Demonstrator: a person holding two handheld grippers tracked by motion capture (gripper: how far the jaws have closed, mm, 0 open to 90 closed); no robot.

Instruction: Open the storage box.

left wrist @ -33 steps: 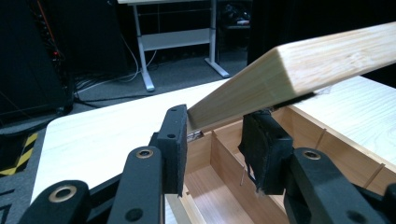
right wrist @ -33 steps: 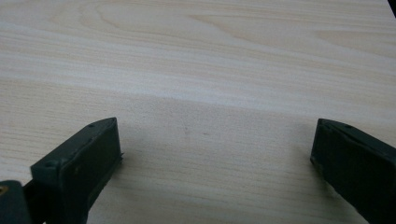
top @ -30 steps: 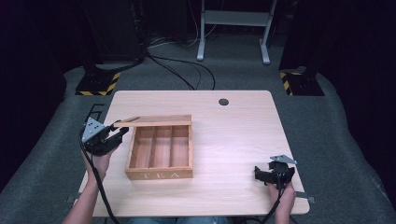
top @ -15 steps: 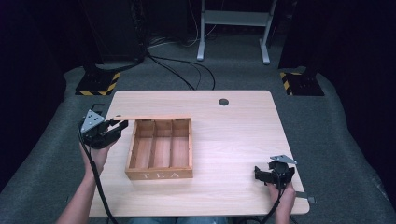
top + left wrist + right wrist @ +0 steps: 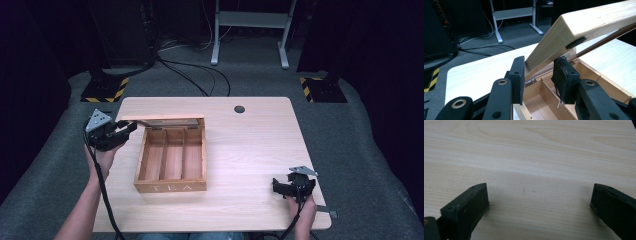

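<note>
With our left gripper (image 5: 539,75) closed on the corner of the lid (image 5: 584,27) of the tea box (image 5: 172,160) in the table's middle, and our right gripper (image 5: 539,202) wide open and empty, we judge the lid may slip and slam down, because the pads hold only its edge.

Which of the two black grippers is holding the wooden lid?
The left gripper, clamped on the lid of the wooden tea box; the right gripper stands open.
</note>
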